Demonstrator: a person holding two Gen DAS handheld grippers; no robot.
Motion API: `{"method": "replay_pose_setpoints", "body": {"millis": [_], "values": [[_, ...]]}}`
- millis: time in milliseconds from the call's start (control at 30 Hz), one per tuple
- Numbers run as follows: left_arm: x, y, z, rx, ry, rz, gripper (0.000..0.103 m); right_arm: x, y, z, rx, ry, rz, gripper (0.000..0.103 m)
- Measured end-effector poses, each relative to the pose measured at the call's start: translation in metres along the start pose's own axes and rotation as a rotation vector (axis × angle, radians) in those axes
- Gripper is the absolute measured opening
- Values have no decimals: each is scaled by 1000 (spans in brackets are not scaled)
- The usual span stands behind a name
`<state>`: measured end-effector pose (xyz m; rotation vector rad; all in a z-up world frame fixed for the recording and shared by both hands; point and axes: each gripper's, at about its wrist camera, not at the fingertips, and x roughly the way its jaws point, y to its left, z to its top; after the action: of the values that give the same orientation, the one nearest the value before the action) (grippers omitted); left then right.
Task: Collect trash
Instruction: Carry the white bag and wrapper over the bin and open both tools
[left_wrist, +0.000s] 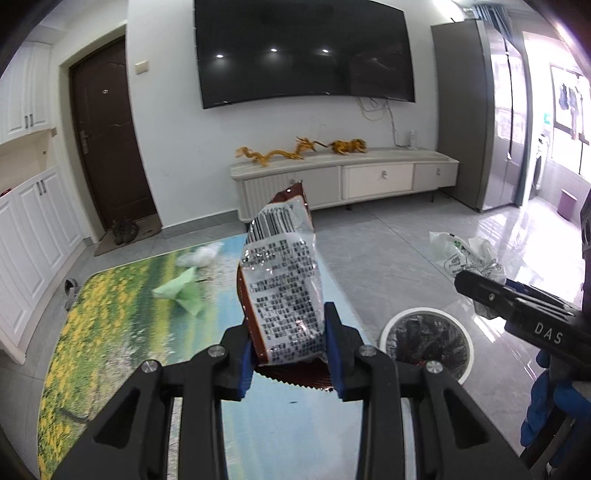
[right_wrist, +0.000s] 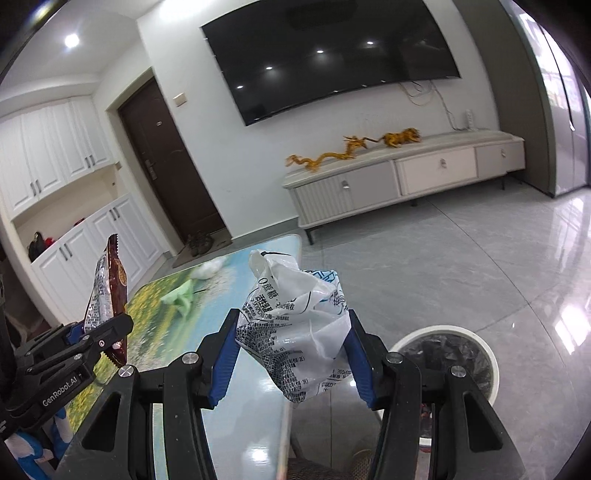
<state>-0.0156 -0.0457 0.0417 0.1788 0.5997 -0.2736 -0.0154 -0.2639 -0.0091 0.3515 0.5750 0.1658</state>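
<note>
Jaws of left gripper (left_wrist: 291, 354) clamping one brown wrapper (left_wrist: 282, 288), right gripper (right_wrist: 293, 354) one white wrapper (right_wrist: 299, 332).

- "DAS" is showing in white letters on the side of the right gripper (left_wrist: 480, 291), off to the right of the left tool.
- "GenRobot.AI" is running along the left gripper (right_wrist: 99, 332) body, left of the right tool.
- The snack wrapper (left_wrist: 284, 291) is showing a barcode; its fine print is too small to read.
- The white bag (right_wrist: 299, 325) is showing "0蔗糖"; the rest is too crumpled.

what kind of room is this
Most likely a home living room: a large wall TV hangs above a low media cabinet, a front door with shoes by it stands to the left, and the floor is glossy tile.
</note>
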Motion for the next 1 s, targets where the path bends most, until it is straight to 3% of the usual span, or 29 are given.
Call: {"method": "replay_pose_setpoints", "body": {"millis": [600,900,967,1000], "values": [[163,-144,10,123,278,-277,31,51,-151,-32,273,146,-209,53],[218,-190,3,121,388,-377,32,78,-195,-52,366,231,-264,56],[226,-193,2,106,410,-401,36,78,-200,-53,377,236,-277,62],[229,-195,2,98,417,-414,43,77,-200,-54,379,236,-283,64]]}}
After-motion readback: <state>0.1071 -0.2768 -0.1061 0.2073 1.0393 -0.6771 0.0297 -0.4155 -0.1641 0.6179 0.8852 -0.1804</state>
